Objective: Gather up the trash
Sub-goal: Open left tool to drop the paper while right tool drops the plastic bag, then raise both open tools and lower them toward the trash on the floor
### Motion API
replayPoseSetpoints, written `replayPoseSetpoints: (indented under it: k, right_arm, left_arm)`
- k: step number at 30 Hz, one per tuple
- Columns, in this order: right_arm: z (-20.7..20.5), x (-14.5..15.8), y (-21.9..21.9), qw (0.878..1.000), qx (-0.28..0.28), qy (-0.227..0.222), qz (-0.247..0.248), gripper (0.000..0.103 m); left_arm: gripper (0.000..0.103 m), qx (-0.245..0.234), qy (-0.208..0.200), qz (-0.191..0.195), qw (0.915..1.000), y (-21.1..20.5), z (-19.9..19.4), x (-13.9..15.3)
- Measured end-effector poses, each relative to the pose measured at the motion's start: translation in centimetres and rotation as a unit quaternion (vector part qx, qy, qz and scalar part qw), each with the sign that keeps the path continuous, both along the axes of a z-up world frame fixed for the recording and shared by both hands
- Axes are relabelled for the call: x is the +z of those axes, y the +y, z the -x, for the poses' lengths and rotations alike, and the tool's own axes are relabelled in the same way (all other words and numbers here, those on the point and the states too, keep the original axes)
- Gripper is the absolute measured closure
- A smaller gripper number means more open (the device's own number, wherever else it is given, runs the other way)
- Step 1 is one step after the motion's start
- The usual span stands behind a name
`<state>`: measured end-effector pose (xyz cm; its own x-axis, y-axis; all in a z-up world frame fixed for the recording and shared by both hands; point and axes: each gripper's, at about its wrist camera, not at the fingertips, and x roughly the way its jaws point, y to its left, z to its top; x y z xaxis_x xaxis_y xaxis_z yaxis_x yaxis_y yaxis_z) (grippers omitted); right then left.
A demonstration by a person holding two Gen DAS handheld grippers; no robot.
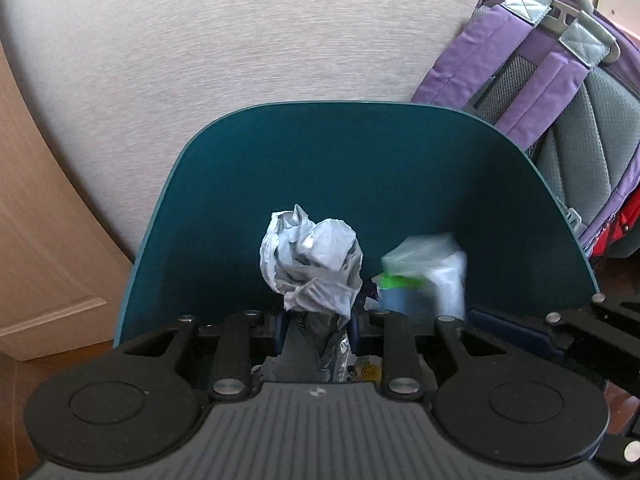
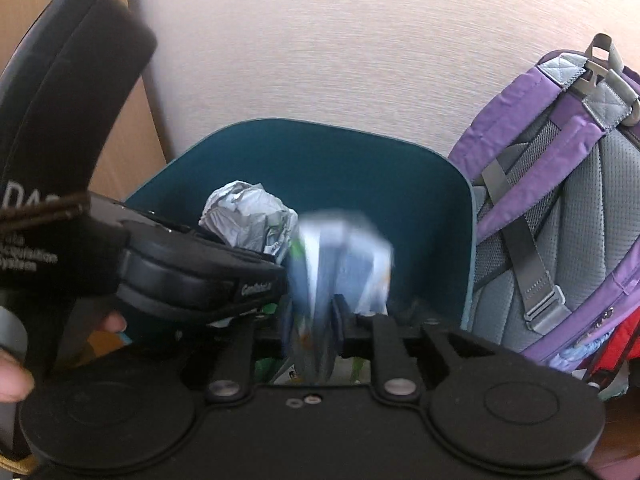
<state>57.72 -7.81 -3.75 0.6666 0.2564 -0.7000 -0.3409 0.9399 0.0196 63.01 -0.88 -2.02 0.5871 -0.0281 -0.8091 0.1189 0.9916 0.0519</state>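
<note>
Crumpled grey wrapper (image 1: 310,258), pinched between the pads of the left claw (image 1: 319,326), poised over the open teal bin (image 1: 340,152), near its middle; blurred blue-and-white packet (image 2: 340,264) between the fingers of the right claw (image 2: 310,328), toward the bin's right wall, pads apparently parted from it, though blur leaves contact uncertain; more litter low in the bin; purple backpack (image 1: 560,92) leaning against the bin's right rim; pale wall (image 1: 260,32) behind; a person's fingertips (image 2: 114,324) on the left device's handle.
</note>
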Motion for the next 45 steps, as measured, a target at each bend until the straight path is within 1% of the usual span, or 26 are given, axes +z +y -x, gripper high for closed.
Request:
replayPoseSetpoints:
  k: [2,4,5,6,7,8,9,10,11,12,15,18,22,24,26,28,32,35,38,45]
  right_arm:
    - [0.3,0.2,0.2,1.000,0.000,-0.003,0.007,0.079]
    - [0.6,0.4,0.2,1.000,-0.002,-0.005,0.006,0.077]
    - [0.7,0.6,0.0,1.000,-0.004,-0.007,0.005,0.074]
    - [0.7,0.8,-0.2,1.000,-0.007,-0.008,0.005,0.070]
    - [0.7,0.9,-0.5,1.000,-0.011,-0.011,0.006,0.069]
    - [1.0,1.1,-0.6,1.000,-0.015,-0.013,0.007,0.067]
    - [1.2,1.3,-0.8,1.000,-0.017,-0.015,0.006,0.063]
    - [1.6,1.6,-1.1,1.000,-0.017,-0.016,0.002,0.059]
    - [2.0,1.9,-1.3,1.000,-0.016,-0.019,-0.002,0.051]
    - [2.6,2.3,-1.5,1.000,-0.017,-0.024,-0.004,0.047]
    - [4.3,3.5,-1.5,0.999,-0.013,-0.033,-0.006,0.046]
    - [6.2,4.7,-1.7,0.999,-0.014,-0.046,-0.006,0.039]
    - [8.9,6.2,-2.3,0.998,-0.010,-0.052,-0.017,0.038]
    - [10.7,6.9,-2.4,0.998,-0.005,-0.059,-0.016,0.032]
    - [12.5,7.4,-2.6,0.998,0.002,-0.064,-0.021,0.029]
    - [14.2,7.6,-2.9,0.998,0.009,-0.066,-0.023,0.028]
    - [17.9,7.7,-3.2,0.998,0.019,-0.063,-0.023,0.027]
    - [19.5,6.7,-3.9,0.998,0.023,-0.056,-0.023,0.027]
    - [22.0,6.0,-4.5,0.998,0.026,-0.049,-0.026,0.026]
    - [25.5,3.6,-5.4,0.999,0.027,-0.031,-0.036,0.024]
  left_arm:
    - [0.074,-0.001,-0.001,0.005,1.0000,-0.1,0.0,0.4]
    - [0.071,0.002,-0.004,0.010,0.9999,-0.1,0.4,0.8]
    - [0.067,0.003,-0.006,0.010,0.9999,-0.2,0.6,0.9]
    - [0.058,0.005,-0.010,0.010,0.9999,-0.2,0.8,1.1]
    - [0.052,0.008,-0.015,0.009,0.9998,-0.2,0.9,1.4]
    - [0.038,0.010,-0.021,0.011,0.9997,0.0,1.2,1.7]
    - [0.031,0.010,-0.028,0.016,0.9994,0.1,1.7,2.2]
    - [0.031,0.008,-0.034,0.020,0.9992,0.1,2.1,2.5]
    - [0.031,0.005,-0.040,0.020,0.9990,0.0,2.5,2.9]
    - [0.031,0.003,-0.043,0.018,0.9989,0.0,3.1,3.3]
    - [0.031,0.002,-0.048,0.019,0.9986,-0.2,4.6,4.6]
    - [0.031,0.006,-0.050,0.023,0.9985,-0.3,6.0,5.6]
    - [0.031,0.000,-0.061,0.021,0.9979,-0.3,9.0,7.1]
    - [0.031,-0.006,-0.069,0.018,0.9974,-0.1,10.9,7.8]
    - [0.030,-0.011,-0.075,0.015,0.9970,0.1,12.9,8.3]
    - [0.029,-0.014,-0.078,0.012,0.9968,0.3,14.8,8.5]
    - [0.029,-0.023,-0.078,0.008,0.9966,0.7,18.7,8.1]
    - [0.029,-0.031,-0.075,0.009,0.9967,1.1,21.5,7.5]
    - [0.029,-0.036,-0.071,0.010,0.9967,1.5,24.2,6.9]
    - [0.029,-0.043,-0.065,0.001,0.9970,2.3,29.1,4.7]
